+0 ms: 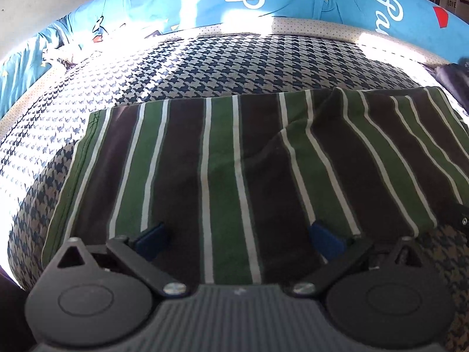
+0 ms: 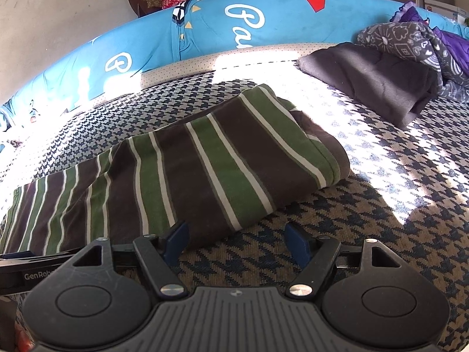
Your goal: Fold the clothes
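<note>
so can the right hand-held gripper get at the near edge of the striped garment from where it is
Probably yes. The right hand-held gripper stands open just short of the striped garment, whose near edge lies beside its left finger. Only bare houndstooth bedcover lies between the fingers, and nothing blocks the way.

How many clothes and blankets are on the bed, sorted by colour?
Green, brown and white striped garment: 1
Plain dark grey folded garment: 1
Grey patterned blanket with white doodles: 1
Purple fabric: 1
Total: 4
All lie on the houndstooth bed cover.
</note>
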